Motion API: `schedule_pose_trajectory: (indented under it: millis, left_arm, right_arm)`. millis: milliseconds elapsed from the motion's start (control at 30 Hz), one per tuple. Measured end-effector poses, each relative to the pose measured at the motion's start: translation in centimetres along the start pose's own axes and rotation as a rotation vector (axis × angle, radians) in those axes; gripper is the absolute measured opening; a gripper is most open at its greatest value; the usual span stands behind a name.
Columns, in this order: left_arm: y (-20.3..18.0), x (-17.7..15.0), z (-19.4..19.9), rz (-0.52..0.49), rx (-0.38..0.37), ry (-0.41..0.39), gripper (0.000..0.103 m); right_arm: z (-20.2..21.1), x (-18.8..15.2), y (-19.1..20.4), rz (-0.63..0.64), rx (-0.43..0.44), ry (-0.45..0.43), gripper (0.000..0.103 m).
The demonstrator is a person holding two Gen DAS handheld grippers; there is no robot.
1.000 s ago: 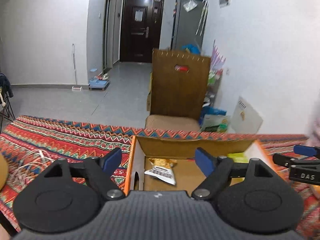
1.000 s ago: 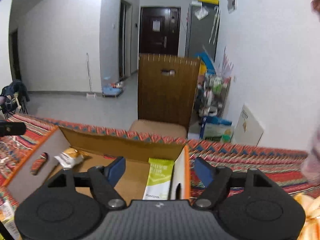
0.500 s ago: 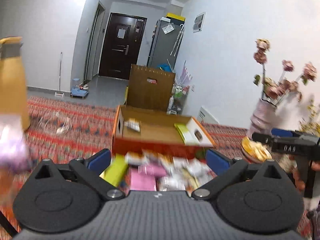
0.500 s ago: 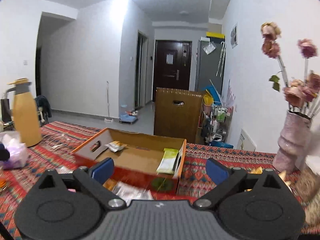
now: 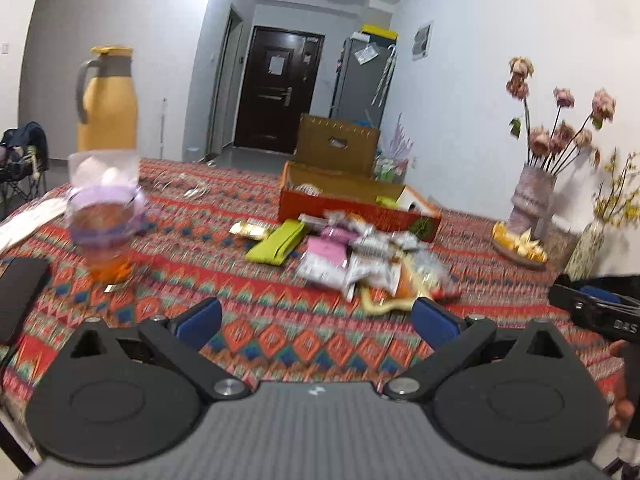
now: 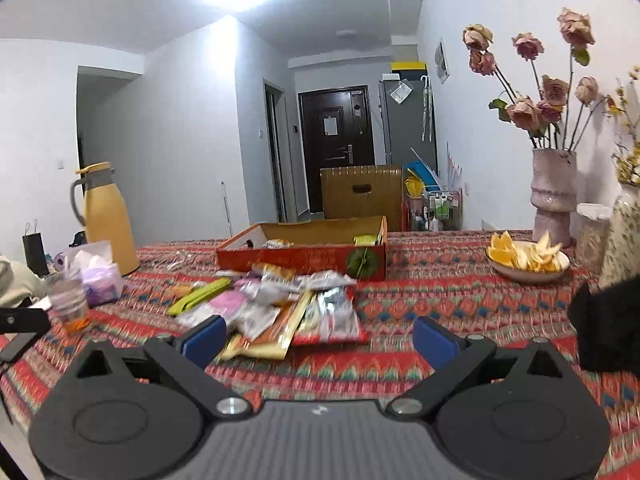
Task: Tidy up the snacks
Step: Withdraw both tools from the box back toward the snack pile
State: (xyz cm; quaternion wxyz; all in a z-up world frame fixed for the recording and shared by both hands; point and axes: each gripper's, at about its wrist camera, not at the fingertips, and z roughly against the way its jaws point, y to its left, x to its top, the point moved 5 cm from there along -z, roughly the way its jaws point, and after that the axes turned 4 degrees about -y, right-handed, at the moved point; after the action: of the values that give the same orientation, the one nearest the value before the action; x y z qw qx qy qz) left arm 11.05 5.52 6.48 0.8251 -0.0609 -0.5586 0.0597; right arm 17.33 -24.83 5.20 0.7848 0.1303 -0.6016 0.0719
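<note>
A pile of snack packets [image 5: 360,256] lies on the patterned tablecloth, in front of an open orange cardboard box [image 5: 352,204]. The pile [image 6: 280,304] and the box [image 6: 304,256] also show in the right wrist view. The box holds a gold-and-white packet [image 6: 278,244] and a green packet [image 6: 364,240]. My left gripper [image 5: 316,320] is open and empty, well short of the pile. My right gripper [image 6: 320,338] is open and empty, just short of the pile's near edge. The right gripper's tip [image 5: 596,312] shows at the right of the left wrist view.
A glass of amber drink [image 5: 102,224], a tissue box [image 6: 100,276] and a yellow thermos [image 5: 106,100] stand on the left. A black phone [image 5: 20,292] lies near left. A bowl of orange pieces [image 6: 528,258] and vases of flowers [image 6: 554,196] stand on the right.
Both grippers have pulled back from over the box toward the table's near side, so the snack pile and whole table come into view. Both stay open and empty.
</note>
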Motion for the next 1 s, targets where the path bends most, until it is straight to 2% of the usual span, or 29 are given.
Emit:
schedule_pose_trajectory:
  millis: [167,333,600,1000]
  left_arm:
    - [0.0,-2.9,1.7,-0.017,0.017,0.028,0.103]
    - [-0.8,-3.8,2.1,-0.063,0.014,0.036,0.103]
    - [-1.4,-4.3,2.2,-0.088,0.016,0.038,0.103]
    - [-0.2,-4.7,1.3,-0.042,0.032,0.045,0.103]
  right_arm:
    - [3.7,-3.6,0.5,0.027,-0.019,0.021,0.1]
    - [5.5,-6.0,-0.2,0.05,-0.064,0.053,0.1]
    - [5.5,-6.3,-1.4,0.026,-0.103,0.048,0.1]
    - [4.2,-6.4,0.5,0.065,-0.079,0.058,0.1]
